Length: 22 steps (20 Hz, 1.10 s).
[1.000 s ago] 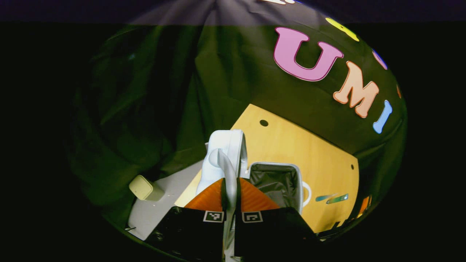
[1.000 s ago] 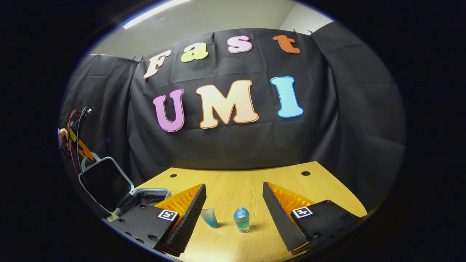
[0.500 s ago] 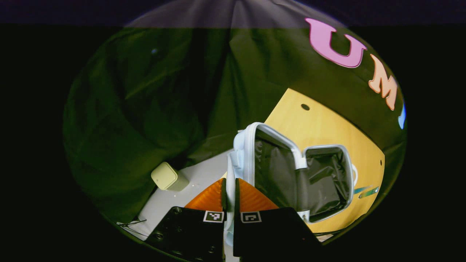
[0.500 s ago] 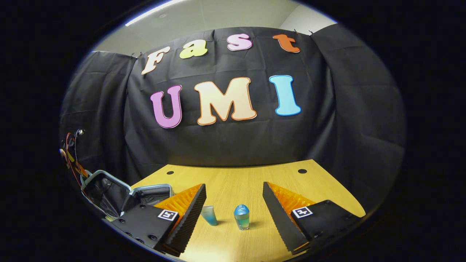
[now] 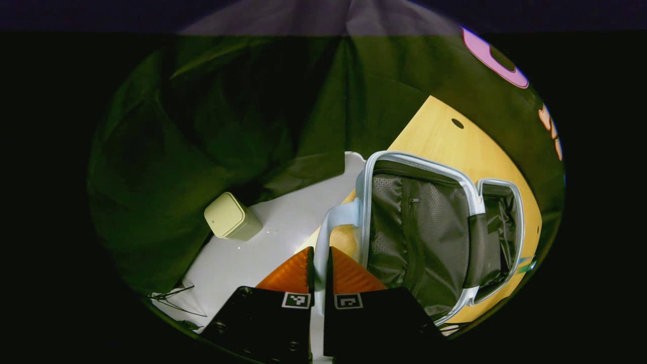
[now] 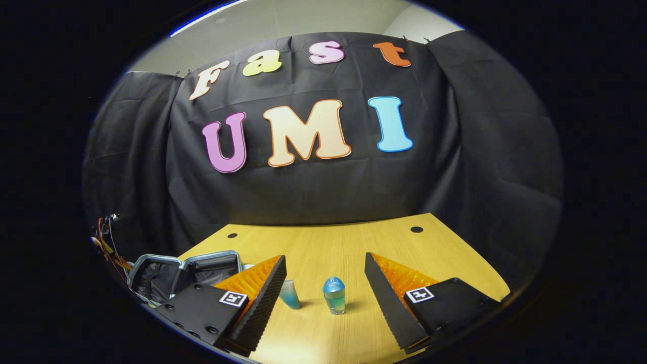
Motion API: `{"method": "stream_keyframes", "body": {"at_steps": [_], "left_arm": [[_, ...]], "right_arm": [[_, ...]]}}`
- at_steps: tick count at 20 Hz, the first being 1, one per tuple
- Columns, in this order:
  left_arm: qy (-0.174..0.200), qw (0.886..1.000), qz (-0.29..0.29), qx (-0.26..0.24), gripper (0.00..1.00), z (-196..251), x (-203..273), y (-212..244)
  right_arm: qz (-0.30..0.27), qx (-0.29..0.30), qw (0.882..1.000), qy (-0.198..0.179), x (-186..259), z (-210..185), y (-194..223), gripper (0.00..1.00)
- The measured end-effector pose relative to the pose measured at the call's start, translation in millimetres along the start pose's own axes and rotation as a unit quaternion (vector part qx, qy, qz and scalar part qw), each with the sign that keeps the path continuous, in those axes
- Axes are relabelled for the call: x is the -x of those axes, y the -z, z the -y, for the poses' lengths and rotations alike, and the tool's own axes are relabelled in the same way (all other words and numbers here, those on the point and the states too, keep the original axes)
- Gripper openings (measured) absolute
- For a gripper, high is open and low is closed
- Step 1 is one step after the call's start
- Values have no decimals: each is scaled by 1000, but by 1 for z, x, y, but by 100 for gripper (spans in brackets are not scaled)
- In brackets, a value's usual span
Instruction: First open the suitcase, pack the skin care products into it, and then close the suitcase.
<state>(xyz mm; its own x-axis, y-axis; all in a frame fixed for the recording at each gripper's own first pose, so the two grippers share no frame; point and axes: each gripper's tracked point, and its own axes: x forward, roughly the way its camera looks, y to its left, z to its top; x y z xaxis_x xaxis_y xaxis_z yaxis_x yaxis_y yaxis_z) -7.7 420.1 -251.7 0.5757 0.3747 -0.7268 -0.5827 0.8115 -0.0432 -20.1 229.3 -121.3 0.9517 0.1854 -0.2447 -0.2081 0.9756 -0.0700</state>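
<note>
In the left gripper view our left tool point(image 5: 319, 263) is pinched on the pale handle point(image 5: 337, 220) of the suitcase point(image 5: 429, 227), both fingers pressing a thin strip of it between them. The suitcase lies spread open on the counter point(image 5: 434, 136) at about 3 o'clock from the tool, its two dark-lined halves side by side; the nearer half has a mesh pocket with a zipper. At 10 o'clock from the tool a small pale green box point(image 5: 230, 217) sits on a white surface point(image 5: 252, 253) beside the counter.

In the right gripper view our right tool point(image 6: 323, 283) is spread wide, holding nothing. Between its fingers, on the counter, a small blue-capped bottle point(image 6: 334, 296) stands upright, and just beside it at 9 o'clock a blue tube point(image 6: 290, 294) is partly hidden by the left finger point(image 6: 263, 293). The open suitcase sits at 9 o'clock, at the counter's edge, well apart from the two products.
</note>
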Motion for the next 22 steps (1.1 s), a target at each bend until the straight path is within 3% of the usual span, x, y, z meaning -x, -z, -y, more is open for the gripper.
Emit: {"method": "stream_keyframes", "body": {"at_steps": [5, 7, 10, 15, 19, 22], "left_arm": [[-30, 998, -49, -19, 6, 6, -13, 7], [-26, 998, -36, -37, 9, 15, -10, 5], [-39, 997, -11, -71, 63, 21, 9, 0], [-45, 994, -12, -95, 85, 48, 43, 12], [-20, 990, 6, -141, 85, 116, 87, 33], [28, 984, 8, -178, 85, 192, 120, 64]], "right_arm": [[-11, -5, 1000, 15, 9, 13, 12, 98], [-7, -3, 1000, 18, 11, 17, 10, 98], [-6, -10, 1000, 12, 13, 21, 13, 98], [-17, -19, 1000, -3, 10, 31, 30, 98], [-44, -25, 998, -29, 3, 36, 50, 98], [-69, -19, 996, -57, -2, 38, 62, 98]]}}
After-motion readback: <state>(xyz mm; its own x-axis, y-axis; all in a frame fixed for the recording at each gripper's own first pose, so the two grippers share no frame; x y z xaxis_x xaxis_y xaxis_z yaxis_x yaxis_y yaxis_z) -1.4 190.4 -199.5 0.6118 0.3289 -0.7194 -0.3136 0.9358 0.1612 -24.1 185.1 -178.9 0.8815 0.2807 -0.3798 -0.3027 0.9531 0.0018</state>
